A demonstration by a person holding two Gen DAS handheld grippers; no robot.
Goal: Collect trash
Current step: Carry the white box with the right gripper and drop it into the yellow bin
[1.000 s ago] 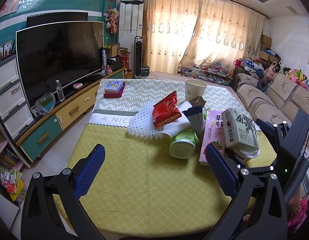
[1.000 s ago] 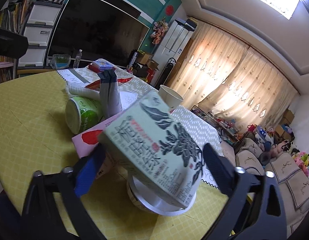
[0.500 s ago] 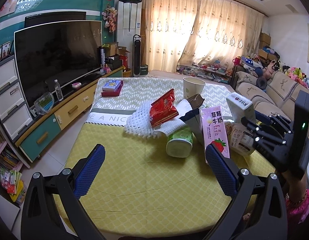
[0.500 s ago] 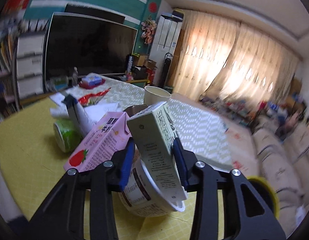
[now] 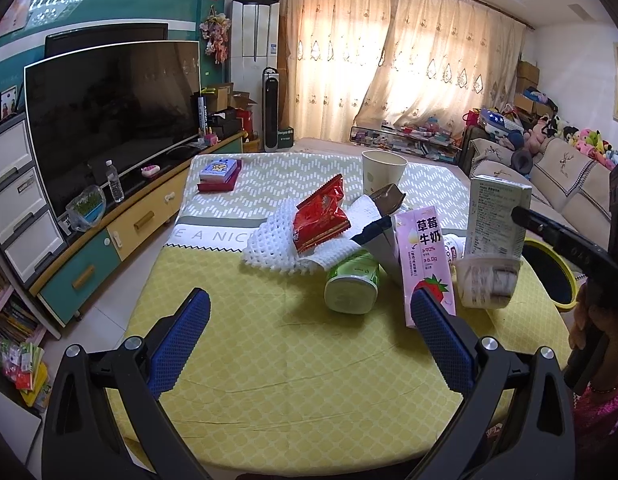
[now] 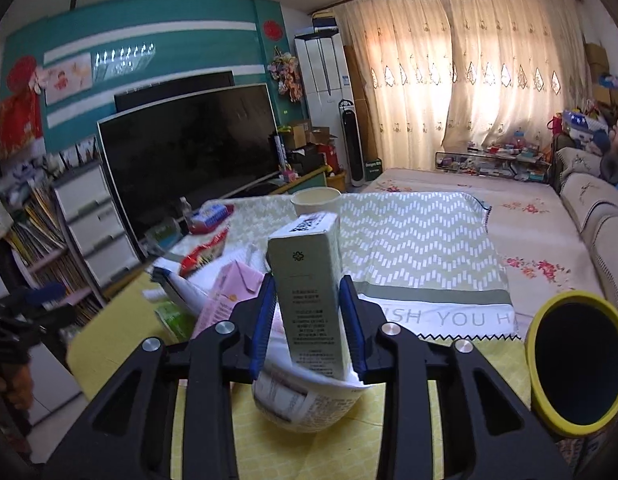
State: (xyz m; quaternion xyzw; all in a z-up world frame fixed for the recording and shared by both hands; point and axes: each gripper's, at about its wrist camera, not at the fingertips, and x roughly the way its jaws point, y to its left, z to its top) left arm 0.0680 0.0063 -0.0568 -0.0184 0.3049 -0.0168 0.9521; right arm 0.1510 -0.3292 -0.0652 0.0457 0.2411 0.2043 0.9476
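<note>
My right gripper (image 6: 309, 320) pointed level over the desk (image 5: 309, 368), its blue fingers (image 6: 263, 320) clamped on the sides of a pale green carton (image 6: 313, 288), held upright with its base touching a white paper bowl (image 6: 305, 400). My left gripper (image 5: 309, 336) hung low at the near edge, fingers (image 5: 181, 336) spread wide with nothing between them. Beyond lay a pink strawberry milk carton (image 5: 427, 264), a green cup (image 5: 353, 284) on its side, white foam netting (image 5: 273, 246) and a red snack wrapper (image 5: 321, 218). A yellow-rimmed bin (image 6: 577, 364) stood right of the desk.
</note>
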